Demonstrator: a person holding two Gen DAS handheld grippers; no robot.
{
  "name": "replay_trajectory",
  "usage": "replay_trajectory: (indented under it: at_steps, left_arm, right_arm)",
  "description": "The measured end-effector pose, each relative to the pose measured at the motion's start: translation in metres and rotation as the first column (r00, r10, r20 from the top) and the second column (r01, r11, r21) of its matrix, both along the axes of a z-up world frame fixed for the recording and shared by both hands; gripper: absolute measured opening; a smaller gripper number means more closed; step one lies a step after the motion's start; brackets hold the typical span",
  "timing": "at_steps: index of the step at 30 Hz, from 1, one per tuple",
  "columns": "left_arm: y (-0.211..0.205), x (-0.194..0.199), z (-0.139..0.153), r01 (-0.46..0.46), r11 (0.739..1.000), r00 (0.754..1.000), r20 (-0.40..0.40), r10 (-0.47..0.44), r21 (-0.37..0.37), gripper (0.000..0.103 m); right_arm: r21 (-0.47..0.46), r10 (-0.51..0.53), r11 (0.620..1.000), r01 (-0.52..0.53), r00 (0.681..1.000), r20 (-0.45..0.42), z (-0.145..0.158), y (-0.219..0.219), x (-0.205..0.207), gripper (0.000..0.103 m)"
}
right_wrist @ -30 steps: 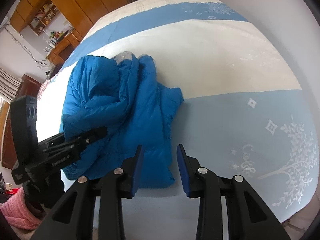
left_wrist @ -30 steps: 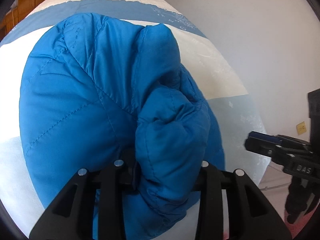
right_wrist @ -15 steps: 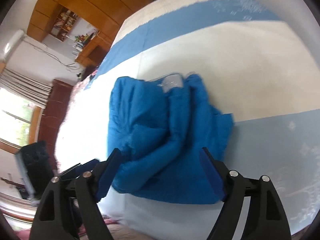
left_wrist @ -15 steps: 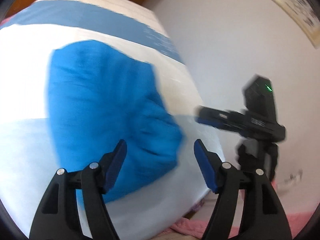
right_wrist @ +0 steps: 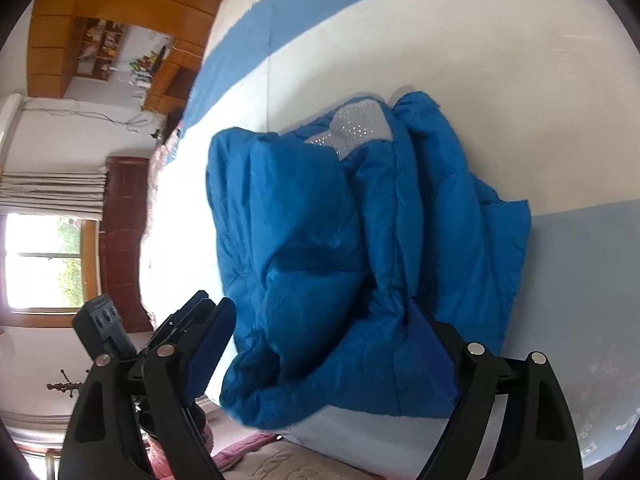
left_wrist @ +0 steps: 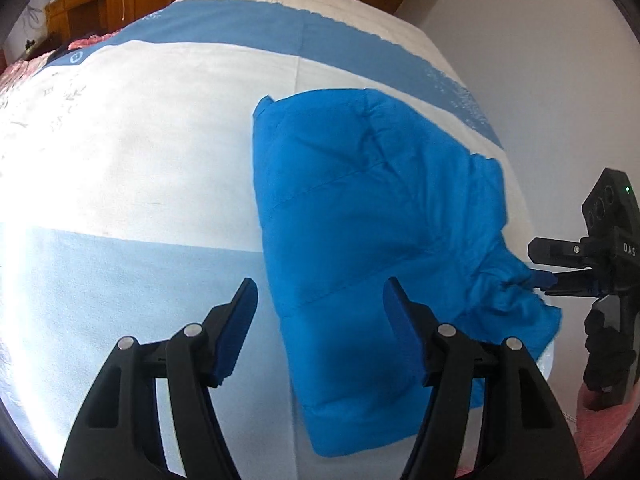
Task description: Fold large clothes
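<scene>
A blue puffy jacket (left_wrist: 360,220) lies folded in a bundle on the bed (left_wrist: 140,140), its grey lining (right_wrist: 356,124) showing at the far end. My left gripper (left_wrist: 320,320) hovers over the jacket's left edge. Its jaws are closing, but the pads press on nothing. My right gripper (right_wrist: 320,340) straddles the bulging near end of the jacket (right_wrist: 312,240), jaws still opening, with the right pad (right_wrist: 420,328) against the cloth. The right gripper (left_wrist: 538,266) shows at the jacket's right corner in the left wrist view. The left gripper (right_wrist: 188,308) shows beside the jacket in the right wrist view.
The bed cover (right_wrist: 520,80) has white and blue bands. A white wall (left_wrist: 540,60) runs along one side of the bed. Wooden cupboards (right_wrist: 100,20) and a window (right_wrist: 44,264) stand across the room. A pink blanket (right_wrist: 240,448) lies below the bed's near edge.
My left gripper let go of the jacket fold, opened and drew back to the left. My right gripper opened wide and swung over the jacket's near end.
</scene>
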State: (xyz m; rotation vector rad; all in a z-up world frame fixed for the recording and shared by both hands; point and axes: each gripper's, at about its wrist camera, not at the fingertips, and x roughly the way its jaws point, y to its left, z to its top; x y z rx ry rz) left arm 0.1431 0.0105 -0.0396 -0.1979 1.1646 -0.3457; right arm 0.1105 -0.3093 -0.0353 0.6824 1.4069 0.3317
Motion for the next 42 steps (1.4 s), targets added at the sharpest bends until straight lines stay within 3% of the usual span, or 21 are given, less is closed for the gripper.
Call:
replay_trajectory:
  at_steps: [6,9,14,17,24,30,37,42]
  left_arm:
    - [-0.004,0.011,-0.018,0.001,1.0,1.0,-0.031,-0.001,0.004,0.064]
    - [-0.004,0.014,-0.025,0.001,1.0,0.999,-0.036,-0.002,-0.008,0.064]
    - [0.0,0.014,-0.028,-0.003,1.0,0.999,-0.032,0.003,-0.007,0.064]
    - [0.004,0.011,-0.025,-0.01,1.0,1.0,-0.029,0.01,-0.009,0.064]
    - [0.005,0.002,0.003,-0.006,0.999,1.0,0.013,0.006,-0.041,0.064]
    - [-0.013,-0.015,0.031,0.063,0.996,0.996,0.071,-0.058,-0.061,0.064]
    - [-0.056,-0.029,0.027,0.169,0.985,0.984,0.067,-0.167,-0.04,0.063]
    - [-0.084,-0.033,-0.003,0.233,0.971,0.972,-0.029,-0.235,-0.05,0.057]
  right_arm:
    - [-0.12,0.061,0.991,-0.065,0.997,-0.04,-0.012,0.034,0.019,0.09]
    - [-0.201,0.088,0.975,-0.098,0.994,-0.058,-0.019,0.049,0.025,0.071]
    - [-0.206,0.124,0.971,-0.121,0.992,0.002,-0.01,0.063,0.026,0.034]
    - [-0.231,0.164,0.962,-0.144,0.984,0.07,0.007,0.07,0.021,0.025]
    - [-0.281,0.246,0.944,-0.171,0.934,0.259,0.076,0.076,-0.008,0.017]
    - [-0.28,0.221,0.951,-0.132,0.923,0.314,0.102,0.052,-0.035,0.015]
    - [-0.276,0.142,0.959,-0.058,0.945,0.296,0.089,0.018,-0.062,0.013]
    - [-0.278,0.039,0.96,0.018,0.979,0.198,0.04,-0.023,-0.074,0.013]
